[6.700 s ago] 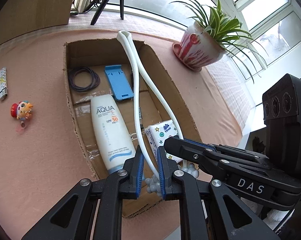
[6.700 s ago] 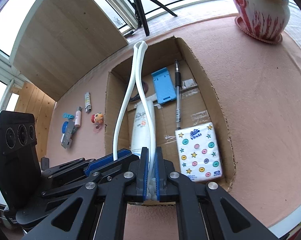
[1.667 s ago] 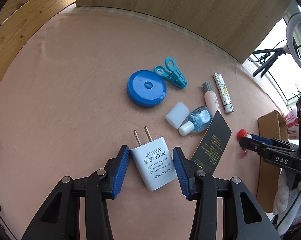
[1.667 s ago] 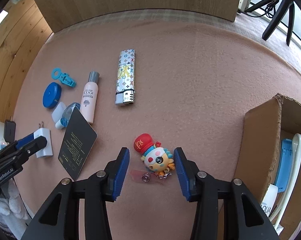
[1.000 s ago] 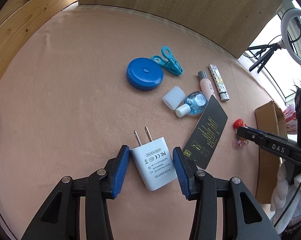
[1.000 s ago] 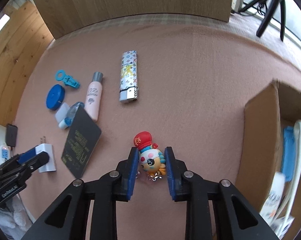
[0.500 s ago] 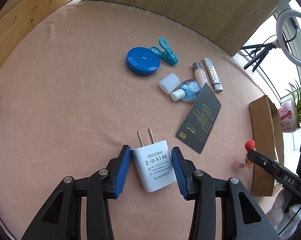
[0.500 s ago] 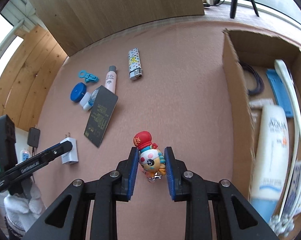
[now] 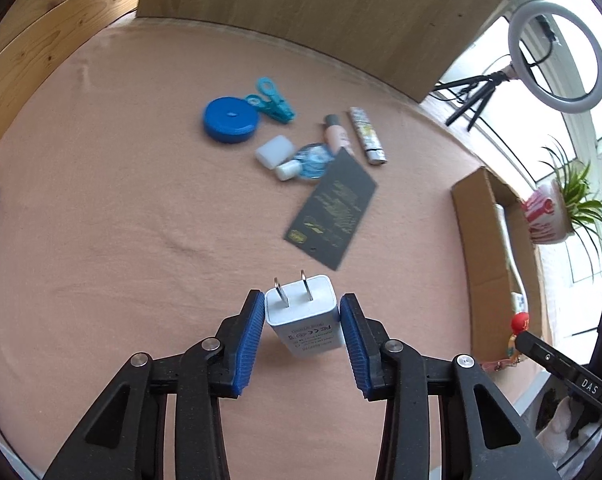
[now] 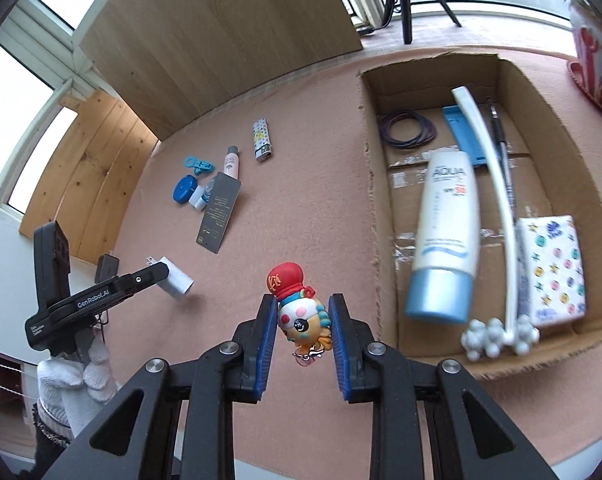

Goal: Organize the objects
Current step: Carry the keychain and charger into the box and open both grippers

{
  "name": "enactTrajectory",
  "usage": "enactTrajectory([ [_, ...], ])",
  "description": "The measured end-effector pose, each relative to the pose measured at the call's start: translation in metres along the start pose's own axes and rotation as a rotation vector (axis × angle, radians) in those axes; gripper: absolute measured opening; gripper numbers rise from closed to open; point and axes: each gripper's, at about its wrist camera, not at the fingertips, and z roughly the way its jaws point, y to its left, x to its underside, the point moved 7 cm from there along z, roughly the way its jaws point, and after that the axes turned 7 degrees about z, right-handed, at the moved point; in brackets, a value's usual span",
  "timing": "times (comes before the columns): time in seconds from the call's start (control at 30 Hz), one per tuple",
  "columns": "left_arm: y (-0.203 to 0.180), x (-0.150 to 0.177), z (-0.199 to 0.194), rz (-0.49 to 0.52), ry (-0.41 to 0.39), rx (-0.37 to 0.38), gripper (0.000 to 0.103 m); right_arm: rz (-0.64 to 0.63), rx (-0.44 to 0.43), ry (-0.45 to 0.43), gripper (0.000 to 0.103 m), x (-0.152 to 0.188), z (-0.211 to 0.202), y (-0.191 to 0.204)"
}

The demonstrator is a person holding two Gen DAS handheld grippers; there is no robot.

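My left gripper [image 9: 301, 316] is shut on a white plug adapter [image 9: 303, 314], lifted above the pink cloth with its prongs pointing away. That adapter [image 10: 175, 280] and the left gripper [image 10: 157, 274] also show in the right wrist view, held by a gloved hand [image 10: 77, 384]. My right gripper [image 10: 303, 324] is shut on a small clown figure [image 10: 301, 316] with a red hat, held above the cloth just left of the cardboard box [image 10: 371, 208]. The box [image 9: 477, 240] sits at the right in the left wrist view.
On the cloth lie a black card [image 9: 333, 208], blue round case [image 9: 231, 119], blue clip [image 9: 271, 100], white cap [image 9: 274, 152], small bottle [image 9: 335, 132] and lighter [image 9: 367, 140]. The box holds a sunscreen tube [image 10: 445, 232], tissue pack [image 10: 551, 268], white massager [image 10: 497, 216], blue stand [image 10: 463, 134], hair bands [image 10: 407, 128]. Potted plant [image 9: 557, 212] stands beyond.
Both grippers have risen from the cloth with their objects. The right one has carried the clown figure right, closer to the box. The adapter now hangs tilted in the left jaws.
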Motion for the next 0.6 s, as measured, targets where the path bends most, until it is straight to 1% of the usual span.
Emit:
enactTrajectory([
  [0.1, -0.019, -0.001, 0.002, 0.014, 0.001, 0.036, 0.042, 0.017, -0.006, -0.02, 0.023, -0.001, -0.012, -0.006],
  [0.23, -0.048, -0.005, 0.005, 0.048, 0.001, 0.063, 0.042, 0.047, -0.006, -0.054, 0.023, -0.003, -0.028, -0.017],
  [0.3, -0.06, -0.005, 0.0, 0.071, -0.003, 0.078, 0.042, 0.057, -0.002, -0.074, 0.023, -0.005, -0.036, -0.024],
  [0.47, -0.109, -0.017, -0.005, 0.163, -0.022, 0.122, 0.042, 0.089, 0.02, -0.115, 0.024, -0.012, -0.054, -0.045],
  [0.6, -0.153, -0.026, -0.005, 0.239, -0.021, 0.16, 0.042, 0.105, 0.035, -0.152, 0.024, -0.019, -0.068, -0.06],
])
